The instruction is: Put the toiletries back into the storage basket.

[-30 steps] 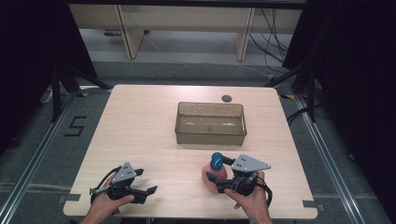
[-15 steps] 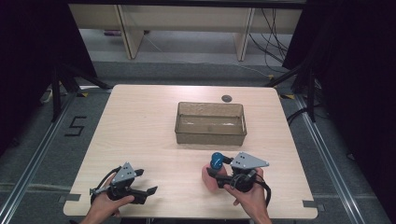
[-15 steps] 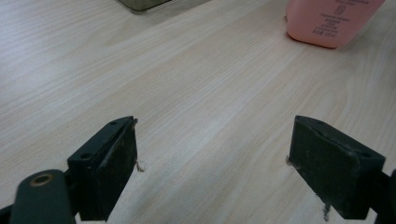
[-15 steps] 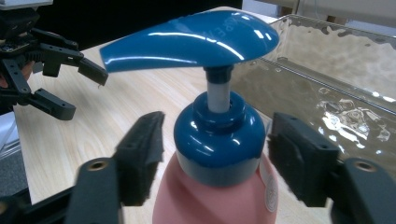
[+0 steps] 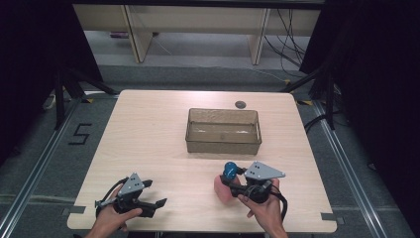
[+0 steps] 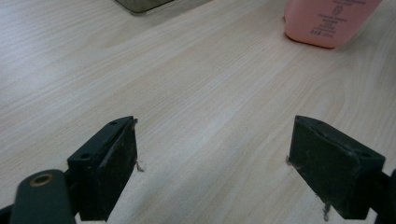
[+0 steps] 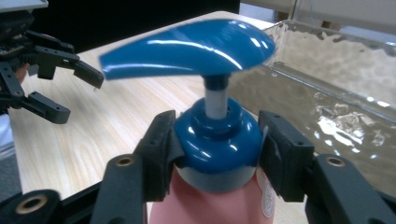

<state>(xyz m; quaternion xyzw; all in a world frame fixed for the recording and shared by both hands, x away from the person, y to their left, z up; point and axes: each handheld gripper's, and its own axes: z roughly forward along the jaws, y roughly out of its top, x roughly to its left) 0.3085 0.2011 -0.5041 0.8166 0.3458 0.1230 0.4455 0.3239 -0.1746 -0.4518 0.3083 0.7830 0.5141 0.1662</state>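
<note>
Pink pump bottle [image 5: 221, 189] stands upright on the tabletop [image 5: 148, 139], at about 6 o'clock from the clear bin [image 5: 223, 130] and near the front edge. Right gripper [image 7: 215, 149] has its jaws clamped on the bottle's blue collar [image 7: 217, 140], just under the pump head [image 7: 187, 46]; pads press both sides. Those jaws have just been closing, and the bottle is between them. A second ago they stood wider beside the bottle, which hasn't shifted. Left gripper [image 6: 212, 158] sits at roughly 8 o'clock from the bin, jaws apart over bare wood, idle.

My read: the grasp step is done. Next is probably a straight lift, then a carry toward 12 o'clock into the bin. The collar is round and glossy, so watch for the bottle swinging or slipping.
</note>
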